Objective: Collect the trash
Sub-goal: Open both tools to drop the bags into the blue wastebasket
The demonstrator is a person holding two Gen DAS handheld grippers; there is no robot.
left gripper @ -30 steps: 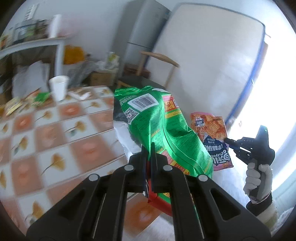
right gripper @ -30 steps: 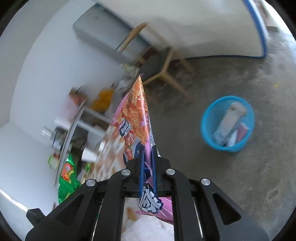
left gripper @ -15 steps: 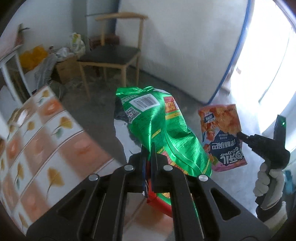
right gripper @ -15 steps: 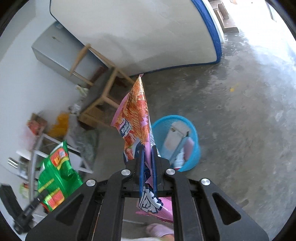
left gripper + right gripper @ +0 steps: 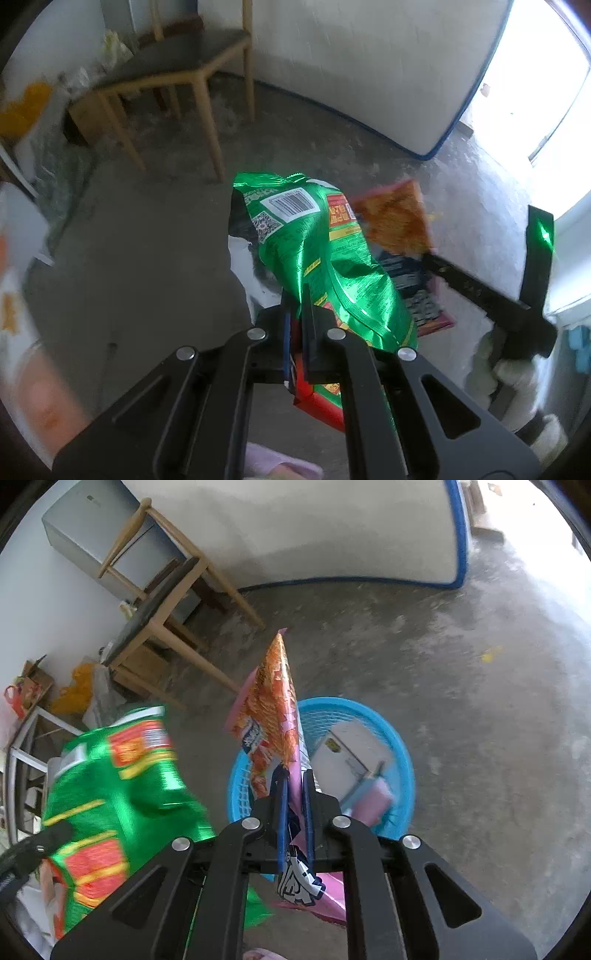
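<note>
My two pieces of trash are both in the air: a crinkled green foil snack bag point(image 5: 325, 258) with a barcode panel, pinched by its lower edge in the left gripper point(image 5: 297, 332), and a flat orange-and-pink crisp packet point(image 5: 275, 716) clamped edge-on in the right gripper point(image 5: 295, 805). Each pair of fingers stands narrow, closed on the thin film of its bag; on the right the jaws have just been easing apart a little, yet the packet stands between the pads and has not dropped. I hold both by an edge so the bags hang clear of the fingers and should fall free when I let go. The right packet sits directly above the round blue plastic mesh basket point(image 5: 400, 753), which already contains a pale carton point(image 5: 347, 760) and a pink wrapper point(image 5: 373, 797), so I judge that drop to be imminent. The green bag is beside it, nearer me and off the basket's rim, and would need to travel over the opening first. Beyond lie bare grey concrete floor point(image 5: 480, 701), a wooden chair with a dark seat point(image 5: 177, 70), and a white mattress edged in blue point(image 5: 332, 528) leaning on the wall.
</note>
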